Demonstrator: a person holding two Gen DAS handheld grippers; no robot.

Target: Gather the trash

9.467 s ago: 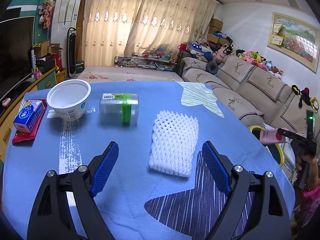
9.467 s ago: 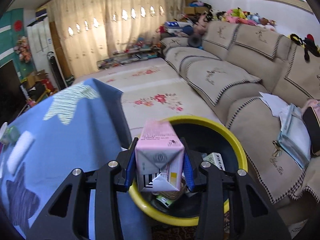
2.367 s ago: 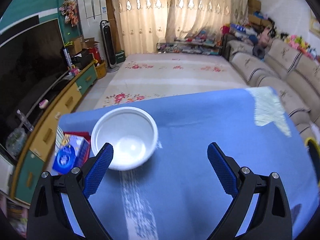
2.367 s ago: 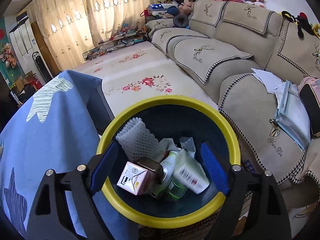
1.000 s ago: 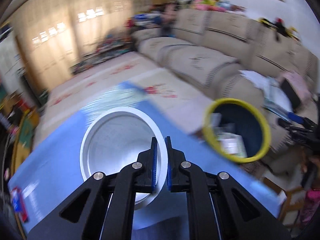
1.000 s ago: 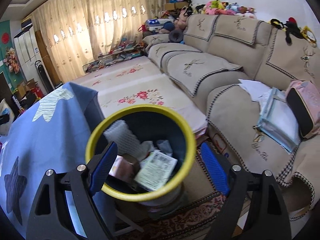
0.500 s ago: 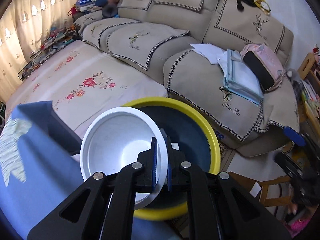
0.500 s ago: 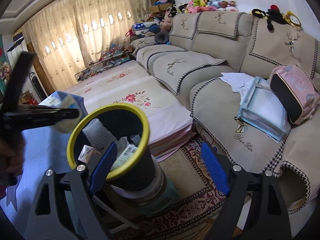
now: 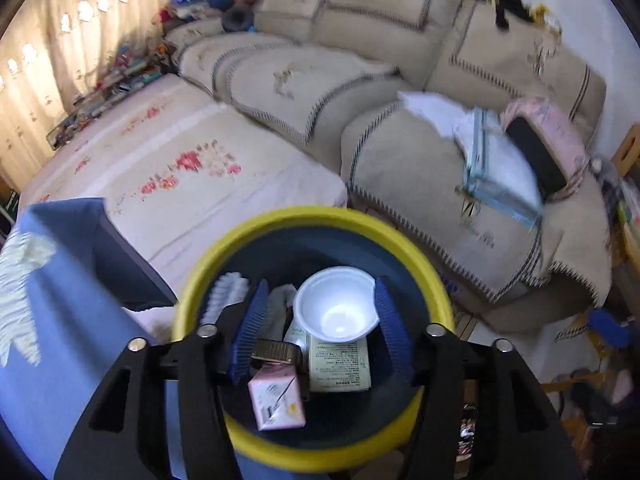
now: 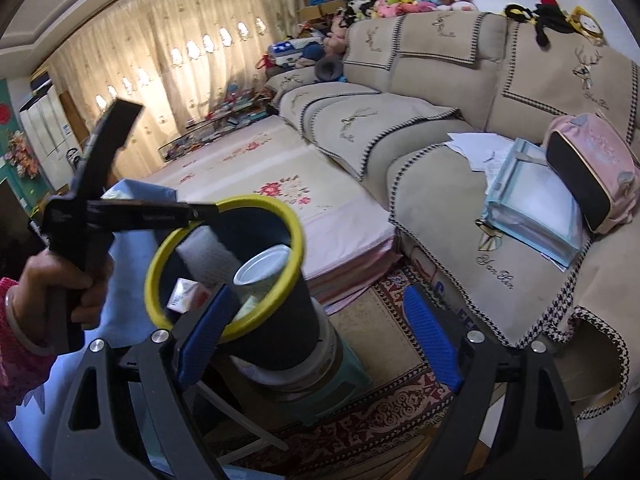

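Observation:
A white plastic bowl [image 9: 337, 304] lies inside the yellow-rimmed dark bin [image 9: 412, 256], on top of a pink carton [image 9: 277, 402], a printed packet [image 9: 339, 364] and white foam netting [image 9: 224, 294]. My left gripper [image 9: 320, 330] hangs over the bin's mouth with its jaws opening; the bowl sits below them, free of the pads. In the right wrist view the bowl [image 10: 262, 270] leans against the bin's rim [image 10: 296, 236], and the left gripper's black body [image 10: 116, 210] reaches over it, held by a hand [image 10: 60, 280]. My right gripper [image 10: 316, 342] is open and holds nothing.
A table with a blue cloth [image 9: 60, 300] stands left of the bin. A beige sofa [image 10: 440, 128] with papers, a folder [image 10: 532, 208] and a pink bag [image 10: 592, 168] runs along the right. A patterned rug [image 10: 384, 412] lies under the bin's stool.
The left gripper carried the bowl from the table to the bin, then let it go; the bowl dropped in. The right gripper drew back to the right, staying open.

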